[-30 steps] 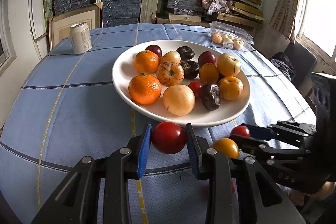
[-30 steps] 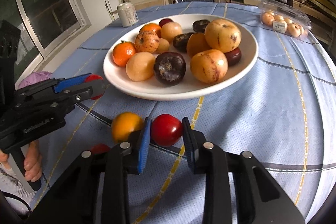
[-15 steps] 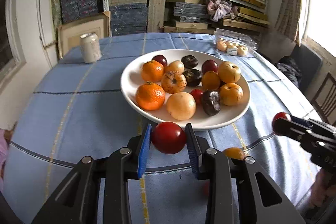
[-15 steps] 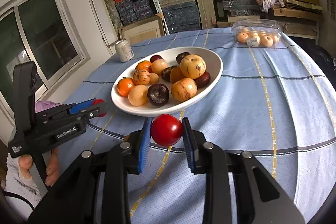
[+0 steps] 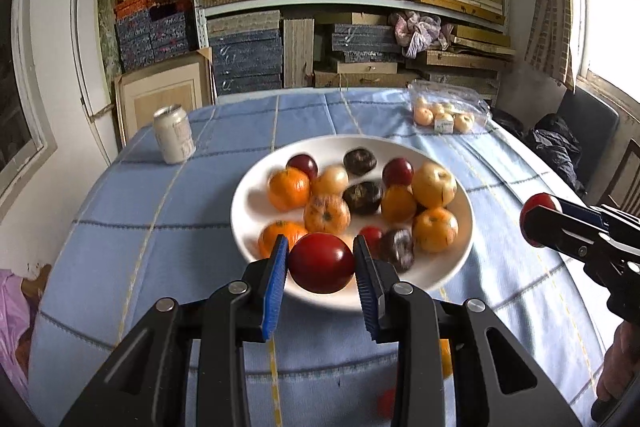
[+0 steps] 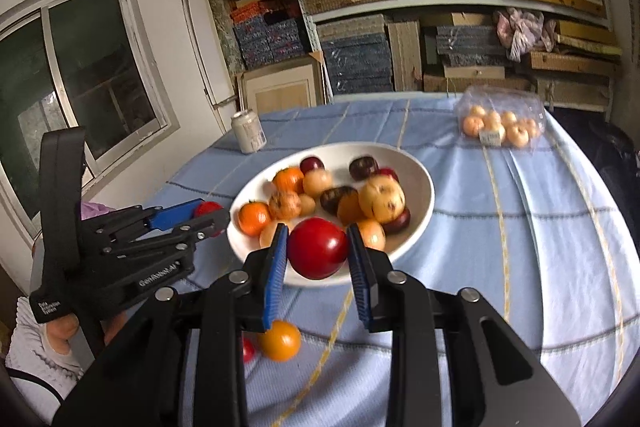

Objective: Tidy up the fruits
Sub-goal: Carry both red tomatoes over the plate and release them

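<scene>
Lifting both tomatoes off table | left hand-held gripper (image 5: 321,264) clamped on red tomato (image 5: 321,263) | right hand-held gripper (image 6: 317,254) clamped on 2nd red tomato (image 6: 318,247) | plate (image 5: 248,199) just ahead, prob. drop next

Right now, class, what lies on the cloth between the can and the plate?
Nothing: in both views only bare blue cloth separates can and plate.

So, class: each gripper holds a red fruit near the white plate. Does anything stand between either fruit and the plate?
Nothing visible does. The left gripper and the right gripper each hold a red fruit at the white plate's near rim; only open air lies between, though fruit crowds the plate.
</scene>
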`<control>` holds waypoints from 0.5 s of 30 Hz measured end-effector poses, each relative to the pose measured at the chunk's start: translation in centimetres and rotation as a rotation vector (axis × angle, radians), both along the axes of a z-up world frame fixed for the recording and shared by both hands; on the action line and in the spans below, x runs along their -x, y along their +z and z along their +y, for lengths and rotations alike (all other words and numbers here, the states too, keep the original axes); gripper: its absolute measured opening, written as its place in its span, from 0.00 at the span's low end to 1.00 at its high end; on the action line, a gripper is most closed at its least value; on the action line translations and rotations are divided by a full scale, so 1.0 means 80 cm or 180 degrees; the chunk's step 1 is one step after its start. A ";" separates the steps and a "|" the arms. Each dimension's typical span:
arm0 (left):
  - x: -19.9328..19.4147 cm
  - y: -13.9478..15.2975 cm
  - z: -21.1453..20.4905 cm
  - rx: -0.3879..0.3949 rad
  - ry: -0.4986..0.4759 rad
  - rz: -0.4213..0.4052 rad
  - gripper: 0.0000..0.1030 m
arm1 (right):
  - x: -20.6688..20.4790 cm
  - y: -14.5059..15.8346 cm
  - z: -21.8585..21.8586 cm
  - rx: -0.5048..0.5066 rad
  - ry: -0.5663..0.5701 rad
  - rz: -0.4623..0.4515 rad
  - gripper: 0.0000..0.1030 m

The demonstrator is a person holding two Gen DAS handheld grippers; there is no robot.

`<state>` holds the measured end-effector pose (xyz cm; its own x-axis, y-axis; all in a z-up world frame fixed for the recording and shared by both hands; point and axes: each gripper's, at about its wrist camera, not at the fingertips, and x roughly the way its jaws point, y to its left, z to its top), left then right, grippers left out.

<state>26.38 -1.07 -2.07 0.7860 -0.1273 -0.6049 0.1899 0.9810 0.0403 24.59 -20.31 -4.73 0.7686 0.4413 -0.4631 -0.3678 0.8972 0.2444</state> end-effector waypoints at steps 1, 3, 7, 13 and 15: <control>-0.004 0.002 0.000 0.0001 -0.0004 -0.0009 0.32 | -0.004 0.004 0.003 0.0004 0.0006 -0.0016 0.28; -0.015 0.006 -0.003 -0.0004 -0.0005 -0.0019 0.32 | -0.015 0.010 0.008 0.0013 0.0030 -0.0037 0.28; -0.038 0.007 -0.005 -0.0004 0.0014 -0.0015 0.32 | -0.043 0.012 0.024 0.0042 0.0060 -0.0010 0.28; -0.082 0.002 -0.005 0.0011 0.0061 0.0052 0.32 | -0.089 0.001 0.051 0.0132 0.0099 0.0094 0.28; -0.097 -0.001 -0.006 -0.0001 0.0068 0.0073 0.32 | -0.101 -0.003 0.055 0.0162 0.0109 0.0123 0.28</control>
